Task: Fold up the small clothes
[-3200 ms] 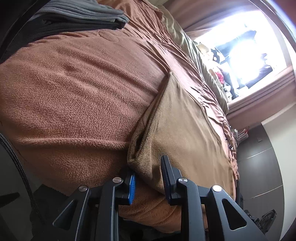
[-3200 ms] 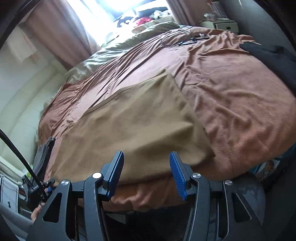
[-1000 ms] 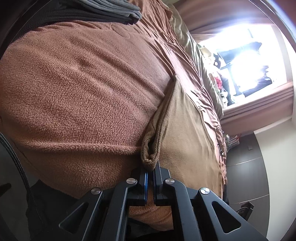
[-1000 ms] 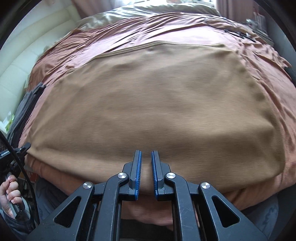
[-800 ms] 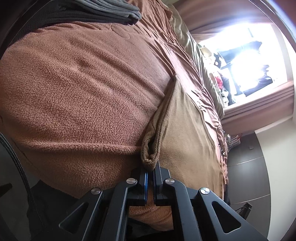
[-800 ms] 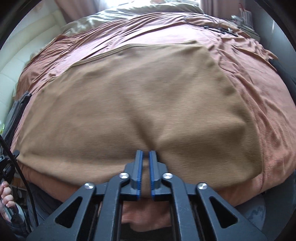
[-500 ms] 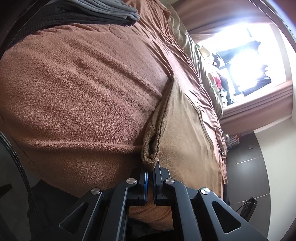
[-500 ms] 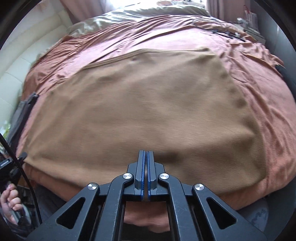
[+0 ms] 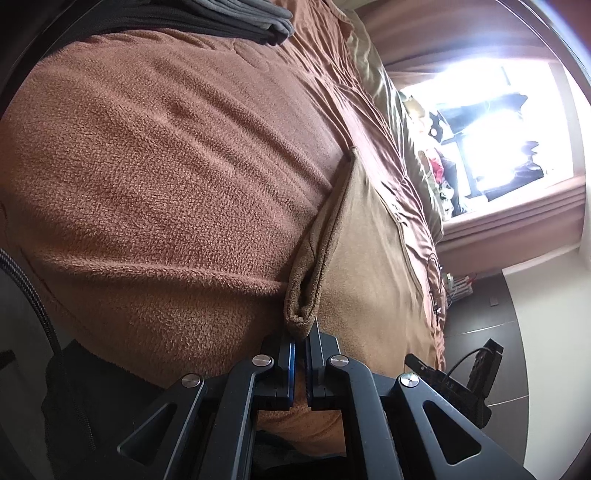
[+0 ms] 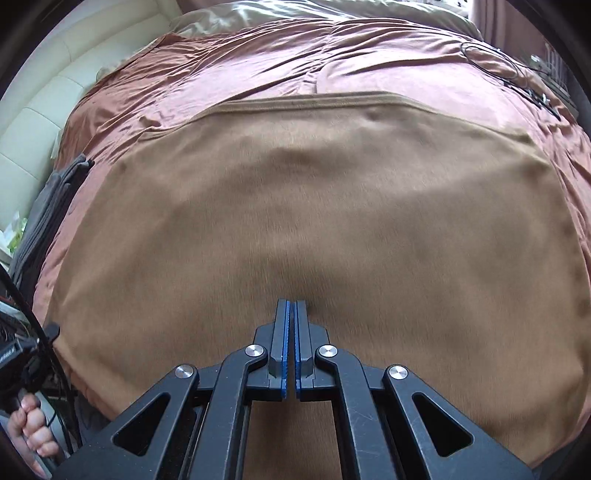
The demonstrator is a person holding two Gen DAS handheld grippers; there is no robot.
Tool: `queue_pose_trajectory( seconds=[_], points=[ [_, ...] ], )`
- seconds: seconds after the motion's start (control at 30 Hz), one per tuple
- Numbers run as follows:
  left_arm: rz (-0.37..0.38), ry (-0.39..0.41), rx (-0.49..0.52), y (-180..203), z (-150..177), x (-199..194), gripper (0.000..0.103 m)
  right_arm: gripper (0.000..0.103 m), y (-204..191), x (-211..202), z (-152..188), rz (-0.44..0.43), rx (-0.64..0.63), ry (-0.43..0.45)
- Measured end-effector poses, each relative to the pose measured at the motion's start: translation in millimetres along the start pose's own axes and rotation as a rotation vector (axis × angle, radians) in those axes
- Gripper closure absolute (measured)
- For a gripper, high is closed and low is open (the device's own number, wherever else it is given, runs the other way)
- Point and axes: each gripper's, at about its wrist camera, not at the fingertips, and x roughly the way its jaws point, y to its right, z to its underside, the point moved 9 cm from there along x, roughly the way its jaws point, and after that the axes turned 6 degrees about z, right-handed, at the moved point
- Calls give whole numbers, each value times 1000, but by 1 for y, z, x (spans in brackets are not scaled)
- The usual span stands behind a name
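Two grippers work on one tan cloth [image 10: 314, 221] that lies spread flat on the bed, on top of a brown fleece blanket [image 9: 166, 166]. No box or basket shows. The left gripper [image 9: 300, 343] has its jaws pressed together, pinching the cloth's near corner, which bunches up at its tips. The right gripper [image 10: 291, 306] has its jaws pressed tight together over the middle of the cloth; I cannot tell if it pinches any fabric. A second ago those jaws had a small gap, and the tips were at the cloth's near edge; now they are farther in. Off to the left, a hand [image 10: 31, 428] grips a black handle. Farther off, folded grey clothes [image 9: 236, 18] sit on the blanket, and a bright window [image 9: 498, 122] shines beyond the bed.
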Motion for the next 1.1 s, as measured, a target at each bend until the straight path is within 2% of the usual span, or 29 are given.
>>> queue_pose_trajectory(
  seconds=[0.17, 0.63, 0.93, 1.1],
  points=[
    [-17, 18, -32, 0, 4, -1, 99, 103, -8, 23, -34, 0, -30, -2],
    [-48, 56, -99, -2, 15, 1, 99, 103, 6, 92, -125, 77, -32, -39],
    [-53, 63, -103, -3, 17, 2, 99, 103, 10, 133, -165, 99, -13, -48],
    [-46, 57, -105, -3, 16, 5, 99, 103, 6, 138, -177, 100, -13, -59]
  ],
)
